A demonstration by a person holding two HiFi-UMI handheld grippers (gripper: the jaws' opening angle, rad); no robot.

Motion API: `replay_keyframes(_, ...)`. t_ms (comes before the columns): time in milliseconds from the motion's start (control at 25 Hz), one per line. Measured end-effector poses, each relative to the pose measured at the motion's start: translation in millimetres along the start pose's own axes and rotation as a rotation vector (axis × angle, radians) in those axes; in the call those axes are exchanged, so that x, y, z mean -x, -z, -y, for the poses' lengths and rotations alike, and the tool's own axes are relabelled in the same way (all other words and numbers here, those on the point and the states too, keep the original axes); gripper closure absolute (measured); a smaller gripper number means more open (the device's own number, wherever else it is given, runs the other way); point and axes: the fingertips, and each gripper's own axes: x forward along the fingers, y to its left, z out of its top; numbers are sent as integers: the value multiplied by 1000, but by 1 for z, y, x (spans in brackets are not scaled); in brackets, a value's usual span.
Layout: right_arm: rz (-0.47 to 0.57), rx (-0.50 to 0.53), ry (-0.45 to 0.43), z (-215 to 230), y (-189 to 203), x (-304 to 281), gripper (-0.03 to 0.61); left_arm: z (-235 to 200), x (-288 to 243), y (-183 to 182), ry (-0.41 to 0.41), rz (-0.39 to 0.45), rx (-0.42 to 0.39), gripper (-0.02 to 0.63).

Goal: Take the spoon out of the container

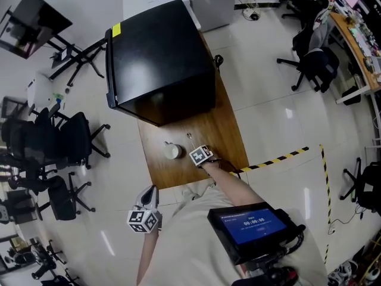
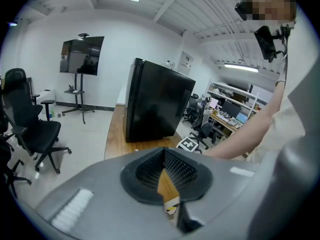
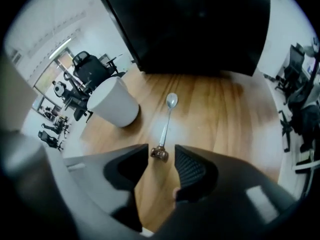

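Note:
A metal spoon (image 3: 169, 119) lies flat on the wooden table (image 3: 225, 114), its bowl pointing away and its brown handle end lying between my right gripper's tips. My right gripper (image 3: 161, 151) stands open, its pads on either side of that handle end and not pressing on it. The white cup (image 3: 114, 101) stands upright to the spoon's left. In the head view the cup (image 1: 172, 151), the spoon (image 1: 189, 137) and my right gripper (image 1: 193, 148) sit near the table's front edge. My left gripper (image 1: 152, 189) hangs off the table's front left, shut and empty (image 2: 164, 151).
A large black cabinet (image 1: 161, 64) fills the far half of the table (image 1: 208, 130), just beyond the spoon. Office chairs (image 1: 59, 139) stand on the floor to the left. Yellow-black floor tape (image 1: 280, 158) runs on the right. A screen device (image 1: 253, 225) hangs on the person's chest.

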Motion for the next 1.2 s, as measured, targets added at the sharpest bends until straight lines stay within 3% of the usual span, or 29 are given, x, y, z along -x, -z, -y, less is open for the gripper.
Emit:
replay_keyframes(160,69,34,54,12,-8,17,394,5,-4,1,24,-1,-15,614)
replay_keyframes(440,207,-155,19,-5,-18,75,397,-11,3,-4,75,38,-25,614)
replay_keyframes(680,423,-191,24,-33,-47,163,412,-37,18,-3,115,83,-9,614)
replay_keyframes(1000,574,-182,136,-69,-32,264,411,-78,43,-11,197,185,81,614)
replay_keyframes(1200,659,-178,170,-101,-16,304,411,-100,43,1,254,176,61,614)
